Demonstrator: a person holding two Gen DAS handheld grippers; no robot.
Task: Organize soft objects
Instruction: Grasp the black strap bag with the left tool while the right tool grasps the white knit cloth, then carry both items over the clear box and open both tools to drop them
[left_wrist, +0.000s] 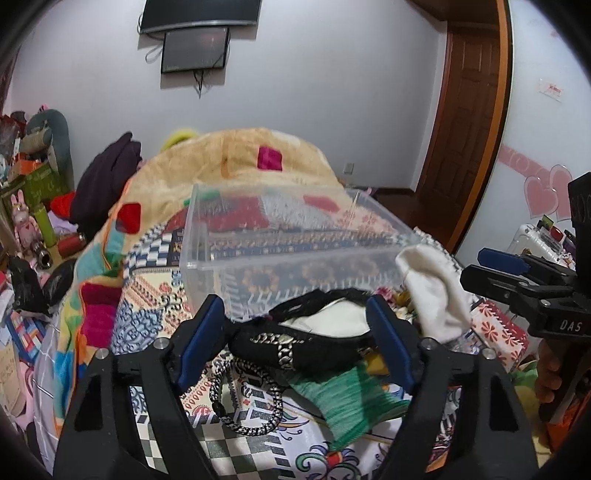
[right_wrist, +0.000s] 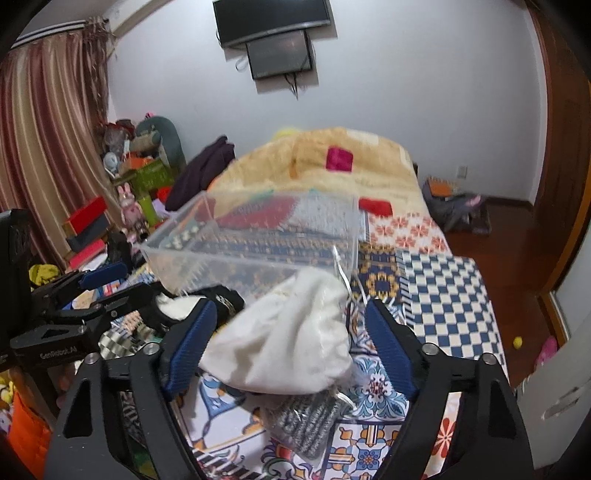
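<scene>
On the patterned bedspread (right_wrist: 436, 280), before a clear rigid plastic box (left_wrist: 280, 254), the left gripper (left_wrist: 295, 334) spread wide around a black chain-strapped bag (left_wrist: 295, 347), while the right gripper (right_wrist: 291, 339) gaped around a limp white cloth (right_wrist: 291, 343).

Clear rigid plastic box (left_wrist: 280, 251): glossy, smooth walls, transparent. White soft cloth pouch (right_wrist: 288, 343): matt, slightly fuzzy weave. Black fabric bag (left_wrist: 295, 343): matt cloth with shiny silver metal chain (left_wrist: 255, 402). Green fringed textile (left_wrist: 347, 398): ribbed, matt. Patterned printed bedsheet (right_wrist: 443, 295): smooth cloth. Beige plush blanket (left_wrist: 240, 155), far: fluffy. Brown wooden door (left_wrist: 465, 110): glossy varnish. Gripper pads (left_wrist: 388, 343): blue ribbed rubbery surface.
</scene>
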